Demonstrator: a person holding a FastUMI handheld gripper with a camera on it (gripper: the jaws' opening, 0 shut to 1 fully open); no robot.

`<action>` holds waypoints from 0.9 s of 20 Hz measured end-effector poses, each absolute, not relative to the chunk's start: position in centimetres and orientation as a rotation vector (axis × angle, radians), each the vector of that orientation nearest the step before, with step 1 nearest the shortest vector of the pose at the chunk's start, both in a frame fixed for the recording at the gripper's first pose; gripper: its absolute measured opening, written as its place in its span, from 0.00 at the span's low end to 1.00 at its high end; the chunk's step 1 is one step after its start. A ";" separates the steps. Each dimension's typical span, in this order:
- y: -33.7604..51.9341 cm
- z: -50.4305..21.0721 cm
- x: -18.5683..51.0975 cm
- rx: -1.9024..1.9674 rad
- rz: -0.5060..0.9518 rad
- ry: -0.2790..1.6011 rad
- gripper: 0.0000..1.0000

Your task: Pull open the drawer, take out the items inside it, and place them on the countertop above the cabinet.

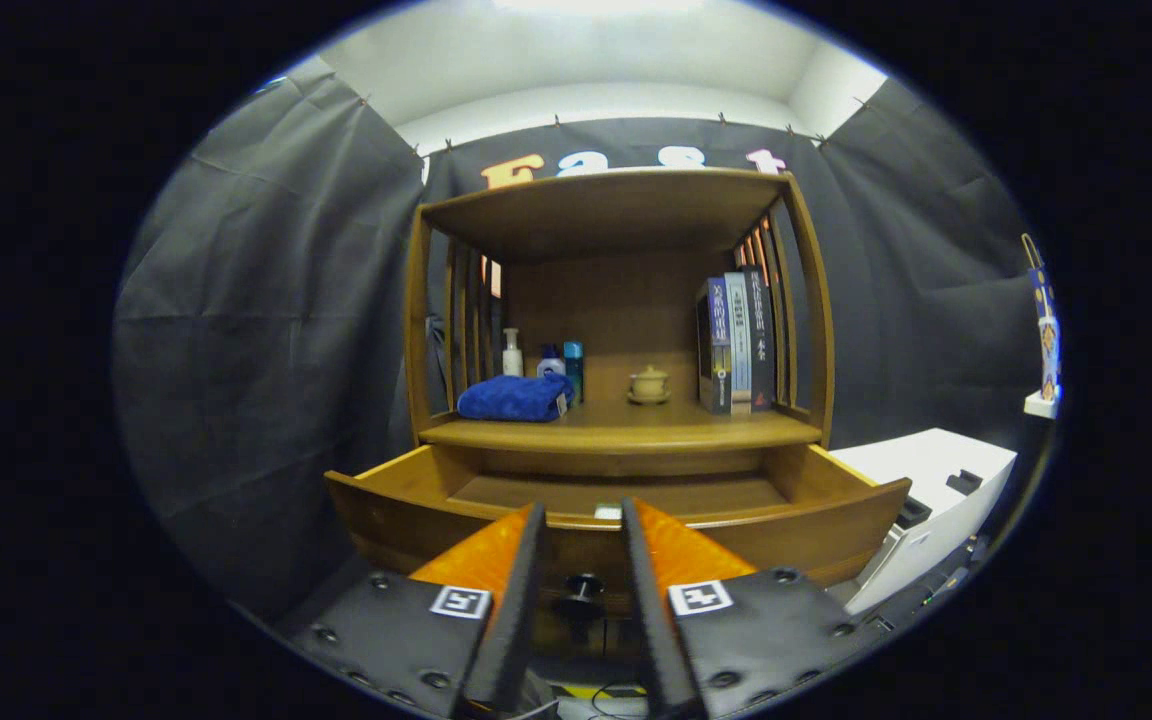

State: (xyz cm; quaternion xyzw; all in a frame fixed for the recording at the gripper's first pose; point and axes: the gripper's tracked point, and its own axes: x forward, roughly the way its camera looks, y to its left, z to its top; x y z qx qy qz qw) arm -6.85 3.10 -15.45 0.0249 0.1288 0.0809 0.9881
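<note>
On the cabinet's surface [626, 432] lie a folded blue towel [514, 397], three small bottles [544, 360] behind it, a lidded teacup on a saucer [648, 385], and upright books [734, 343] at the right. Below, the drawer [616, 500] stands pulled out toward the camera, its long front running crosswise. The hand-held gripper [582, 520] has its fingers spread, with the drawer's dark knob [582, 588] between them, untouched. A small pale item [608, 512] shows just inside the drawer front. A white box [936, 500] sits right of the cabinet.

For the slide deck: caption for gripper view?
Fingers apart at the pulled-open drawer, knob between them.
</note>
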 end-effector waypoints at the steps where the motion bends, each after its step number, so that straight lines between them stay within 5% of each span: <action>1: 2.8 -15.4 -6.4 0.063 0.155 0.261 0.52; 6: 2.5 -12.3 -3.4 0.113 0.168 0.256 0.98; 11: 1.8 -9.0 4.6 0.131 0.157 0.359 0.98; 18: 2.7 -17.2 10.9 0.084 0.139 0.727 0.99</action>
